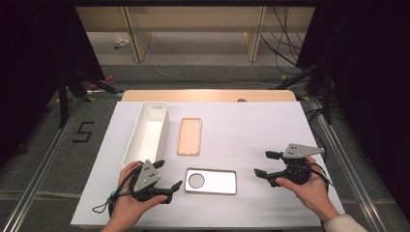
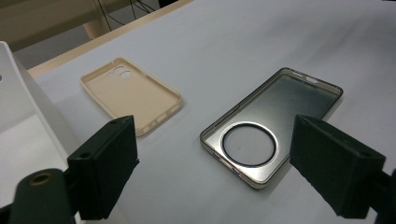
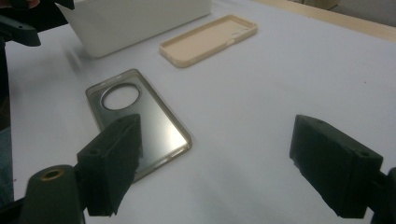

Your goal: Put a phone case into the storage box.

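The work in hand looks like picking up the clear phone case [image 1: 211, 181], which lies flat on the white desk [image 1: 251, 130] between the two hand-held grippers. The left hand-held gripper [image 1: 169, 176] sits at about 9 o'clock from it, jaws released and empty, one jaw tip just beside the case's short edge. The right hand-held gripper [image 1: 264, 164] waits at about 3 o'clock, near but apart, also released and holding nothing.

To do this step well, I judge it best to come in low and level, so one jaw slides under the raised rim and the other bears on top. The case is thin and probably flexible, so a pinch on a short edge should lift it more surely than a squeeze across its width. The other gripper could steady the far end if it skids on the smooth sheet.

The case is see-through with a greyish, glossy back, a dark ring [image 2: 248, 144] round a large circular opening near its left end, and a low rim. A beige phone case [image 1: 189, 136] lies at 11 o'clock from it, beside a white bin [image 1: 138, 140].
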The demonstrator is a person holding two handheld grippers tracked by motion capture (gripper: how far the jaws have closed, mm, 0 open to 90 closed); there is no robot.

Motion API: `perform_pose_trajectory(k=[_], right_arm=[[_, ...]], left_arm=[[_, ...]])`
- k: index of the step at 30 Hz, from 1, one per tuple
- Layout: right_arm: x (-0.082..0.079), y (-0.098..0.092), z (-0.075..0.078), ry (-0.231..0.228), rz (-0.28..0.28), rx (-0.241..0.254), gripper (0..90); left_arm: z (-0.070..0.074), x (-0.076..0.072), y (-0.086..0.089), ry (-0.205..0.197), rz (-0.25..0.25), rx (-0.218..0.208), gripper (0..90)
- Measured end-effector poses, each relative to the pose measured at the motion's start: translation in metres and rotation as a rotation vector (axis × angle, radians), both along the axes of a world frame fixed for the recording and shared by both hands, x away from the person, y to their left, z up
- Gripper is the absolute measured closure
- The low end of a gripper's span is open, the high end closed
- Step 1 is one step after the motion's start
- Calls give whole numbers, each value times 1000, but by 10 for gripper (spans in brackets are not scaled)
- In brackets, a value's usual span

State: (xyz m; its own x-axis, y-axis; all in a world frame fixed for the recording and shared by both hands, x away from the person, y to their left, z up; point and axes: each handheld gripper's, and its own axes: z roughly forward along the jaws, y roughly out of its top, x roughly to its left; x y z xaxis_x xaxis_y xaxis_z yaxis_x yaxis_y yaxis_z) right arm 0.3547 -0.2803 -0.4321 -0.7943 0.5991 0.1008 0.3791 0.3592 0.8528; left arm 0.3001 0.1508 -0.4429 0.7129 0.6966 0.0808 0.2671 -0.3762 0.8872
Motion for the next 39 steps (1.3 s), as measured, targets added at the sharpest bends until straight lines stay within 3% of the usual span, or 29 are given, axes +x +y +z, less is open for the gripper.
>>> perform_pose_trajectory(k=[13,15,17,20,22,24,25,26,28,32,34,35,36,39], right_arm=[[1,3,1,-9,4,-9,190],[2,5,2,-10,8,-11,194],[3,7,2,-11,12,-15,202],[6,10,1,-11,17,-16,204],[8,12,1,-4,14,-13,204],[11,12,0,-3,11,-12,204],[12,12,0,-1,10,-10,204],[12,12,0,-1,10,-10,204],[15,13,0,0,4,-7,204],[19,15,0,2,2,-8,204],[19,15,0,2,3,-11,204],[20,16,-1,3,4,-10,204],[20,16,-1,4,3,-10,204],[21,15,-1,6,1,-9,203]], left_arm=[[-1,4,0,-4,3,14,174],[0,3,0,-10,13,27,258],[1,3,0,-13,17,29,442],[7,1,-4,5,-20,60,678],[9,0,-9,38,-52,105,808],[8,0,-15,108,-99,150,891],[6,0,-18,141,-116,164,894],[6,0,-18,141,-116,164,895],[0,4,-27,211,-167,261,896],[-8,13,-36,291,-234,346,896],[-10,16,-37,304,-250,365,895],[-13,19,-39,322,-284,411,895],[-13,21,-40,333,-298,428,895],[-14,22,-42,364,-320,456,895]])
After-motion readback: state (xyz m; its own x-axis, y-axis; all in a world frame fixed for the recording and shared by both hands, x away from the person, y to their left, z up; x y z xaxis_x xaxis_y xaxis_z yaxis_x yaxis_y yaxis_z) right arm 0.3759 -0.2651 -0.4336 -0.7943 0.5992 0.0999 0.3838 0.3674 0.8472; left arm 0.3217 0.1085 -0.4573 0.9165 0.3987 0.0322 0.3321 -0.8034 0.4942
